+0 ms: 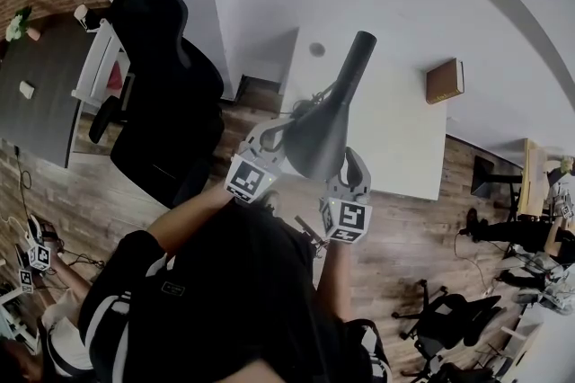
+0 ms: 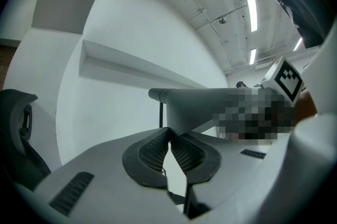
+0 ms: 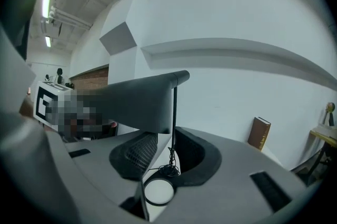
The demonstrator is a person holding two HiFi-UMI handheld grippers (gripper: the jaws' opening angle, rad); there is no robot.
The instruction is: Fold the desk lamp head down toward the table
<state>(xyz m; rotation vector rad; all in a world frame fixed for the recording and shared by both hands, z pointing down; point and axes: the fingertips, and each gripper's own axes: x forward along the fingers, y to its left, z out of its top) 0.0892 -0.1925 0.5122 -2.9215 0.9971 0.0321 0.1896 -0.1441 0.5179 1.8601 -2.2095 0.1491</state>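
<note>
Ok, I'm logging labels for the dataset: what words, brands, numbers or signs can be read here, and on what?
No readable text anywhere.
Left gripper and right gripper: square marker patterns only, no letters.
Brown book: nothing legible.
Small patch on the person's dark top: too small to read.
Desk lamp head: no marking seen.

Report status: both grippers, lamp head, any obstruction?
Left gripper jaws shut on lamp head rim. Right gripper jaws open at the rim. Head raised, not folded down. Book on table, well clear.
</note>
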